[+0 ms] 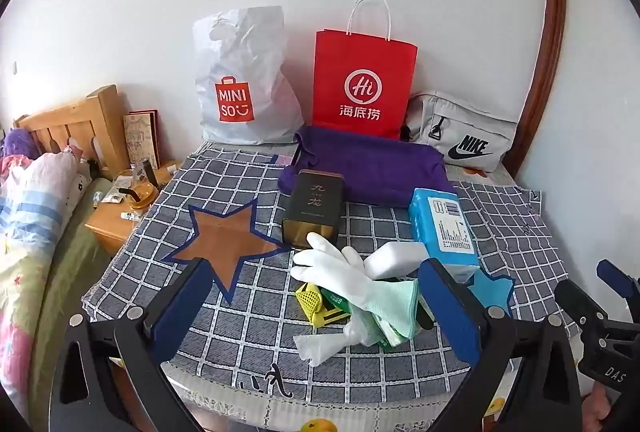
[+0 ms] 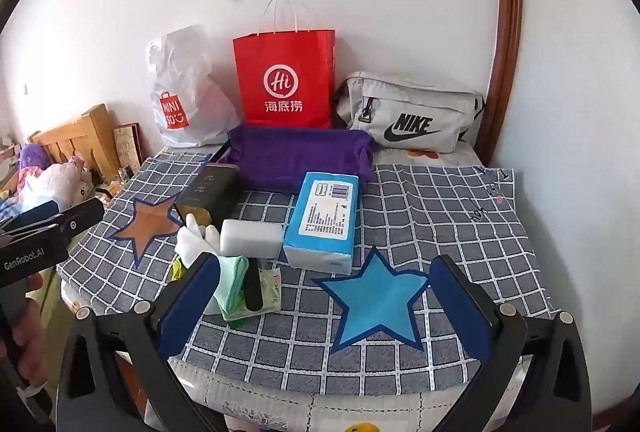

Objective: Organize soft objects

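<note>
A white rubber glove with a green cuff [image 1: 352, 280] lies on the checked cloth, over a yellow mesh item [image 1: 310, 298] and green packets. A white sponge block [image 1: 394, 258] [image 2: 251, 236] and a blue tissue pack [image 1: 444, 228] [image 2: 324, 222] lie beside it. A purple cloth tray [image 1: 368, 167] [image 2: 300, 155] sits behind, with a black tin [image 1: 314, 207] [image 2: 210, 195] in front. My left gripper [image 1: 316, 316] is open, the glove between its fingers. My right gripper [image 2: 324, 312] is open and empty above the blue star [image 2: 376, 300].
A Miniso plastic bag [image 1: 240, 79], a red paper bag [image 1: 362, 83] and a grey Nike pouch [image 1: 460, 129] stand against the wall. A wooden nightstand [image 1: 120, 207] and a bed [image 1: 36, 199] are at the left. The table's front edge is near.
</note>
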Available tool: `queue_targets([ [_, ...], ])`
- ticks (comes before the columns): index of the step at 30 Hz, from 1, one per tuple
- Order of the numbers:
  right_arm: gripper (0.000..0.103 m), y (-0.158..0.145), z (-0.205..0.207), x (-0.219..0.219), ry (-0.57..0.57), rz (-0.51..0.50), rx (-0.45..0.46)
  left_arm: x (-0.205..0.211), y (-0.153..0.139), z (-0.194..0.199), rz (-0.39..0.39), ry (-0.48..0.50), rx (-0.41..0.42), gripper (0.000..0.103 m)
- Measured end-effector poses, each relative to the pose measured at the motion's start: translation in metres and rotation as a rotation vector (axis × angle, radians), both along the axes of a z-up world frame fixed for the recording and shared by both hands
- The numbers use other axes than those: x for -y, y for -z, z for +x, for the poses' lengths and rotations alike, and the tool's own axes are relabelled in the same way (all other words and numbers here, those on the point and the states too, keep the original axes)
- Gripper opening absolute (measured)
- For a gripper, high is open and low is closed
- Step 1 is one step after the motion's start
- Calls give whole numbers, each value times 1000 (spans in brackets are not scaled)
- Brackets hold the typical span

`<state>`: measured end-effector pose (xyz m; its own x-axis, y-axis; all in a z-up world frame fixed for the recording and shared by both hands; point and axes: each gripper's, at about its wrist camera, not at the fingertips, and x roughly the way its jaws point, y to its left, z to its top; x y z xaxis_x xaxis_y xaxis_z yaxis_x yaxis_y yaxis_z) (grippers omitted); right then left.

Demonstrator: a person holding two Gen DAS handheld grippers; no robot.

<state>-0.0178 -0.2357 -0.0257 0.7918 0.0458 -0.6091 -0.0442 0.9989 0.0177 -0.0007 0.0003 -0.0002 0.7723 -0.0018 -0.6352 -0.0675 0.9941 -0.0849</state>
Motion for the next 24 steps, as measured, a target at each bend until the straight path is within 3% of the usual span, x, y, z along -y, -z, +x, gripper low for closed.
queue_targets([
  [9,103,-1,-6,3,-5,8,3,8,-2,-8,48,4,1,103],
  [24,103,-3,-14,8,-2,41,1,10,-7,-11,51,7,10,103],
])
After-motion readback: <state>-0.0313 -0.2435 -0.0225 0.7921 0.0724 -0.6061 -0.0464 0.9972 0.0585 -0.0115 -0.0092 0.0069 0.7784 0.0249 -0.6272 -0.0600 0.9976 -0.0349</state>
